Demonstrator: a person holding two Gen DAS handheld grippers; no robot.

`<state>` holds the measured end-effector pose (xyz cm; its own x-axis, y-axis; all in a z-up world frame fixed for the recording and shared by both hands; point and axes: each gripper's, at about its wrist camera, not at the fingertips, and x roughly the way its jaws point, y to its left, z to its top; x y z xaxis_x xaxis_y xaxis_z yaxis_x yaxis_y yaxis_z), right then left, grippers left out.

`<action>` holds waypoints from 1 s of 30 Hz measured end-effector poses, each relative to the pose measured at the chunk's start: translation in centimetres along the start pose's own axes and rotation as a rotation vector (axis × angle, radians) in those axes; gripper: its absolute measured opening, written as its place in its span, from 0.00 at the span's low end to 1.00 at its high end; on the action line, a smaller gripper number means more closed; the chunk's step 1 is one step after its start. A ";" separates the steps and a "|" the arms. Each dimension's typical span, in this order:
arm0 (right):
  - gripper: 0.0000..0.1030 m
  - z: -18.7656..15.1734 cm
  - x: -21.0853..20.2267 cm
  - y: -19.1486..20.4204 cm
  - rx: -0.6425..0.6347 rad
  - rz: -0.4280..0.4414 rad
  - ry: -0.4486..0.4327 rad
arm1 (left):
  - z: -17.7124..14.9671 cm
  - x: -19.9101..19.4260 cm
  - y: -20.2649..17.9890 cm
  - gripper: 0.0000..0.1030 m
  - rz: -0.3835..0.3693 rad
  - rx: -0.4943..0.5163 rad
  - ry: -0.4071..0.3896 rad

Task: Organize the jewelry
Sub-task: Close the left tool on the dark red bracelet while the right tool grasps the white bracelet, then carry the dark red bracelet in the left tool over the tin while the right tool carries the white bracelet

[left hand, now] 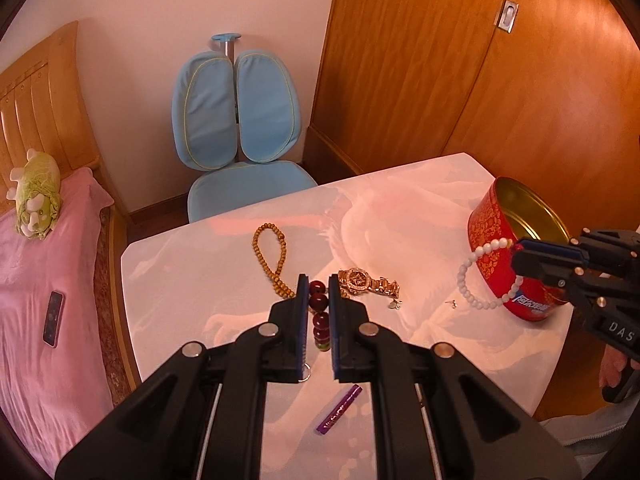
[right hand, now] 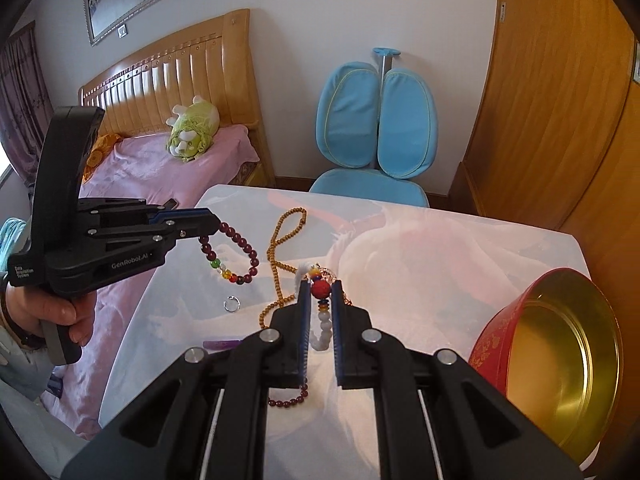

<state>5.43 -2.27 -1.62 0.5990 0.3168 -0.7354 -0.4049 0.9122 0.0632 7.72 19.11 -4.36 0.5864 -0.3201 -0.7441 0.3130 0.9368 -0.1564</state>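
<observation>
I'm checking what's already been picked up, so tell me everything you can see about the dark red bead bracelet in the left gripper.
The dark red bead bracelet is a loop of glossy round maroon beads, glass or stone by the look, with a short run of green, clear, yellow and orange beads at its lowest part. It hangs in the air above the white table, pinched near its top by the shut left gripper, touching nothing else.
</observation>
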 end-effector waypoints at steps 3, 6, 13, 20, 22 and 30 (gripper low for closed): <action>0.11 -0.1 -1.0 -0.6 0.005 0.014 -0.039 | -0.2 -0.8 -0.5 0.09 0.011 -0.016 -0.023; 0.11 0.0 -2.2 -1.3 0.002 0.046 -0.078 | -0.3 -1.9 -1.5 0.09 0.033 -0.024 -0.050; 0.11 -0.4 -6.6 -5.3 -0.003 0.198 -0.216 | 0.2 -4.7 -6.6 0.09 0.139 -0.030 -0.100; 0.11 -2.4 -12.4 -12.8 0.012 0.178 -0.343 | 1.0 -6.2 -12.8 0.09 0.129 -0.137 -0.128; 0.11 -3.2 -13.9 -15.1 0.034 0.137 -0.358 | 2.0 -6.2 -14.7 0.09 0.129 -0.109 -0.137; 0.11 -7.3 -18.1 -21.8 0.191 -0.018 -0.380 | 4.3 -5.4 -21.1 0.09 0.033 0.022 -0.169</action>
<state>-1.65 -29.75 5.42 0.8314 0.3416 -0.4383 -0.2789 0.9387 0.2027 1.16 0.46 5.74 0.7134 -0.3099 -0.6285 0.3066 0.9445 -0.1178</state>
